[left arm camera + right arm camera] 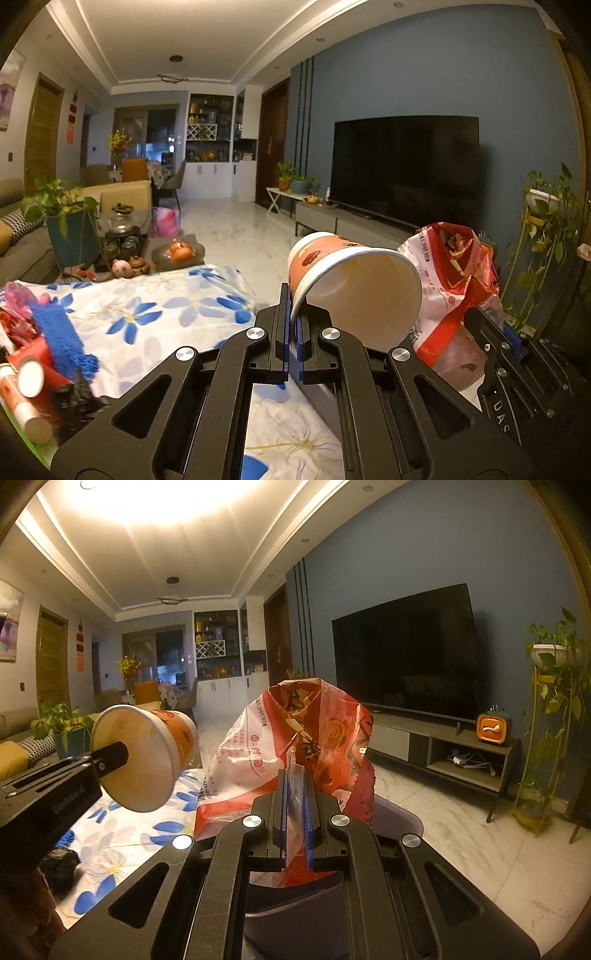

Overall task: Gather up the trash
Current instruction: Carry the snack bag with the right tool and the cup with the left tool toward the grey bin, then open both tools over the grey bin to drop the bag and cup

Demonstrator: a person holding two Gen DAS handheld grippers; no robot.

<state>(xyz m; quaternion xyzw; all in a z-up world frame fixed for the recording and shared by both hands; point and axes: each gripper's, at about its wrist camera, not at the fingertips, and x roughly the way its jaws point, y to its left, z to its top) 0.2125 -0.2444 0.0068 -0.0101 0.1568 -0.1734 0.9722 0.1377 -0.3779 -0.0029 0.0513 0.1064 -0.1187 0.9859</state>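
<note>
Living-room tiles and a dark television fill the background behind a table [155,314] under a blue-flowered cloth. The left tool [292,332] is pinched tight on the rim of a paper cup [351,280], carried on its side, mouth toward the camera; just to its right, the right tool [296,812] is clamped on a crumpled red-and-white plastic bag [295,734], standing upright. A grey bin rim [402,812] seems to lie directly under the bag, so the right tool looks nearer.

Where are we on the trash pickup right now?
In hand: the left tongs pinch the paper cup by its rim, and the right tongs clamp the red snack bag. Neither is binned yet. Left: clutter on the floral cloth, including a blue cloth.
</note>
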